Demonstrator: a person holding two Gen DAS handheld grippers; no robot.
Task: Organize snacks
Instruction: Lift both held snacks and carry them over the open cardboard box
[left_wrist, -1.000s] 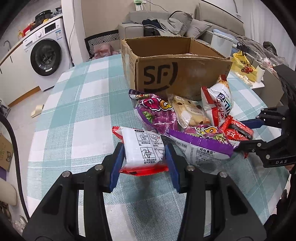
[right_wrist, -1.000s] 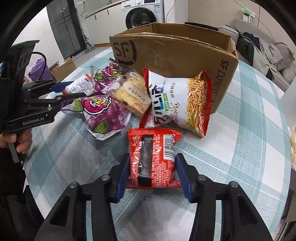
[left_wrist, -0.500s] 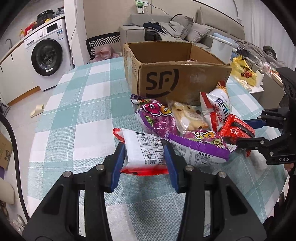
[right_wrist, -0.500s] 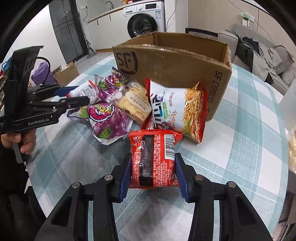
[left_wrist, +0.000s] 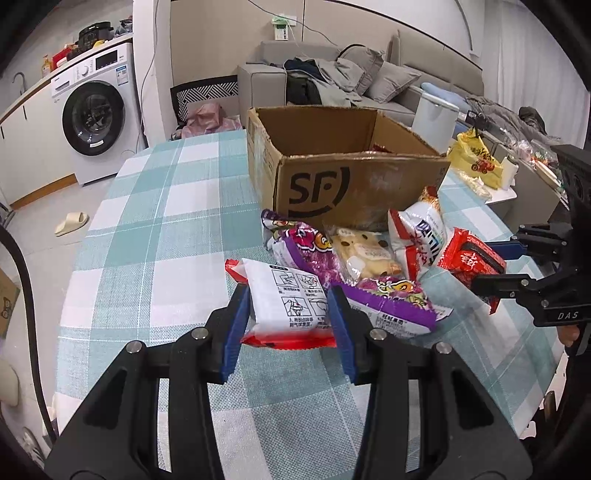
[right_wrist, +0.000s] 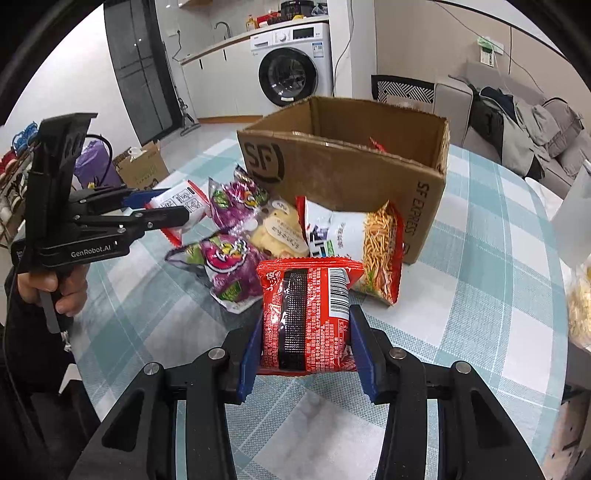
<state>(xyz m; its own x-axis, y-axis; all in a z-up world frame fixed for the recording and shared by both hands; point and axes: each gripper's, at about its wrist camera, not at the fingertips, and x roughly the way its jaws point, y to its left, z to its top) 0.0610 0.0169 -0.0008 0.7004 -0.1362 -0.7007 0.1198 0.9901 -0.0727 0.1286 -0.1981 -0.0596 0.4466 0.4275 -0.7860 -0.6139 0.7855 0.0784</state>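
Clamped in the right gripper (right_wrist: 306, 345): a red noodle pack (right_wrist: 306, 314), lifted higher off the checked tablecloth (right_wrist: 480, 295) than a moment ago. Squeezed in the left gripper (left_wrist: 289, 326): a white and red packet (left_wrist: 286, 301), much as before. Ahead of both: purple bags (left_wrist: 384, 299), a cookie bag (left_wrist: 364, 254), a noodle-stick bag (right_wrist: 354, 243). Farther on: the open SF cardboard box (left_wrist: 354, 184), nearer than before. Likely next: both packs dropped inside.

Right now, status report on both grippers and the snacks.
Left gripper shut on white packet. Right gripper shut on red packet. Cardboard box open ahead; four snack bags between.
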